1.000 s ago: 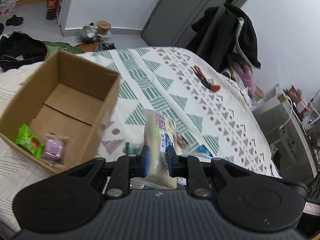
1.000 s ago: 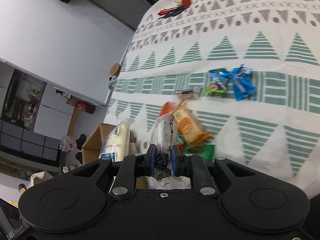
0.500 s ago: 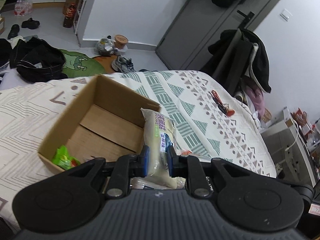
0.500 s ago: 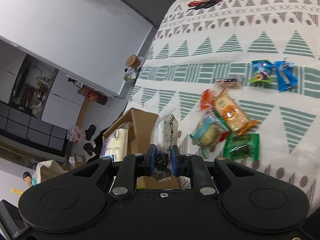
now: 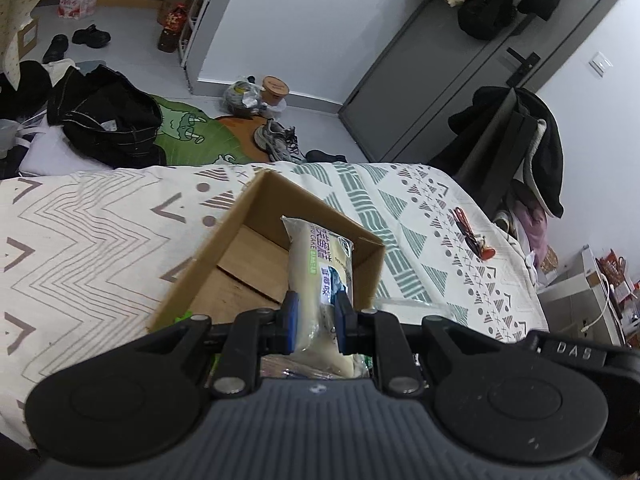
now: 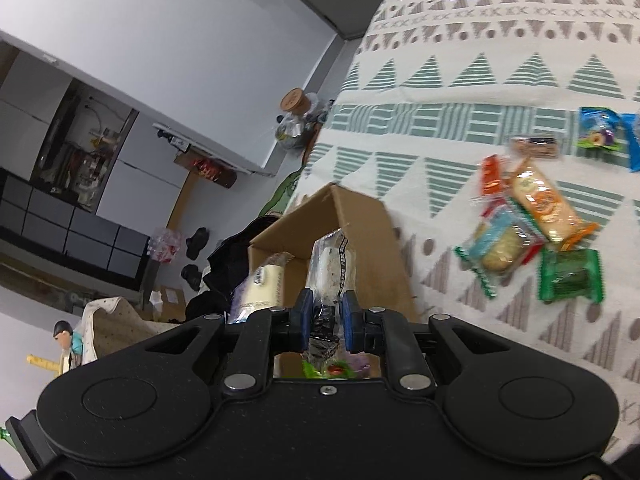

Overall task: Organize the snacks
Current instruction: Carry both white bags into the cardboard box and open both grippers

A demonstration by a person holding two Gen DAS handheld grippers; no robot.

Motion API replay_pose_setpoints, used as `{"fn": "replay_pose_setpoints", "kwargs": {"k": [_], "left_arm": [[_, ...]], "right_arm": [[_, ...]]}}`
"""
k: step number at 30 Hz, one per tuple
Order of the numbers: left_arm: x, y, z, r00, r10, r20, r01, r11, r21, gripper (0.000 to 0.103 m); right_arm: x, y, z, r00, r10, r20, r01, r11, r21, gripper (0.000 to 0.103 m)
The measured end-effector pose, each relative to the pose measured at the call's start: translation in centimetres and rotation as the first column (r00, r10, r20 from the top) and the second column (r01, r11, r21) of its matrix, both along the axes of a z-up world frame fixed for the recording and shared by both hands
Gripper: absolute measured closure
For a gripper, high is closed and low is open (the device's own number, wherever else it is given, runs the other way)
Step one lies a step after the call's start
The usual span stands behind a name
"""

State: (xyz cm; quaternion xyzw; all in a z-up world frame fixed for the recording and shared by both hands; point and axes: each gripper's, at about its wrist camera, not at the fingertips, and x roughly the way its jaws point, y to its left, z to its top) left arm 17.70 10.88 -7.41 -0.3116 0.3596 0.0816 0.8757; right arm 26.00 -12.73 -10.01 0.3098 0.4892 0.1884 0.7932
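Since both claws carry a snack above the open brown cardboard box [image 5: 224, 264] that sits on the patterned bedspread [image 5: 100, 232], the step in hand looks like a double drop, and it is best done one packet at a time. The left claw [image 5: 317, 322] is closed tight on the pale cream cake packet with blue and green print [image 5: 320, 264], which juts forward over the box's far corner; lowering it toward the bare cardboard floor before letting go would keep it from tipping over the rim. The right claw [image 6: 325, 322] is clamped on a clear wrapper of white speckled snack with a dark crimped end [image 6: 332, 264], held beside the cream packet just above the box mouth, so the two packets risk brushing each other. Inside the box a small green packet [image 5: 184, 316] shows near the front wall; the right view also catches something green and something purple under the claw, too hidden to name. More wrapped snacks, orange, teal and green [image 6: 536, 236], lie loose on the bed near the box.
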Motion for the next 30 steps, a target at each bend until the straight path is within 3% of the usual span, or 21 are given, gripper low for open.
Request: {"fn": "replay_pose_setpoints", "kwargs": {"k": [3, 11, 15, 19, 22, 24, 30], "left_arm": [[-0.2, 0.9, -0.2, 1.000, 0.010, -0.006, -0.010, 1.000, -0.006, 0.085], [-0.1, 2.1, -1.2, 1.000, 0.009, -0.030, -0.009, 1.000, -0.018, 0.085], [0.4, 1.9, -1.5, 0.999, -0.001, -0.041, 0.000, 1.000, -0.014, 0.085], [0.8, 1.8, -1.4, 0.999, 0.010, -0.050, -0.010, 1.000, 0.008, 0.079], [0.9, 1.6, -1.3, 0.997, 0.024, -0.068, -0.021, 0.999, 0.042, 0.064], [0.9, 1.5, -1.3, 0.996, 0.032, -0.080, -0.028, 0.998, 0.048, 0.055], [0.8, 0.4, -1.2, 0.995, 0.009, -0.098, -0.002, 0.998, 0.065, 0.046]], "right_arm": [[0.1, 1.5, 0.1, 1.000, 0.026, 0.006, -0.026, 1.000, -0.003, 0.094], [-0.1, 2.5, -1.3, 0.999, 0.032, -0.034, -0.034, 0.998, -0.052, 0.089], [-0.5, 1.8, -1.2, 1.000, 0.014, -0.020, -0.016, 0.995, -0.099, 0.069], [-1.0, 0.9, -0.8, 1.000, 0.002, 0.007, 0.000, 0.988, -0.153, 0.037], [-1.4, 0.1, -0.6, 1.000, -0.003, 0.023, 0.007, 0.983, -0.181, 0.023], [-1.5, -0.3, -0.6, 1.000, -0.004, 0.028, 0.009, 0.981, -0.195, 0.022], [-2.2, -1.5, -0.9, 0.999, -0.004, 0.032, 0.011, 0.974, -0.227, 0.018]]}}
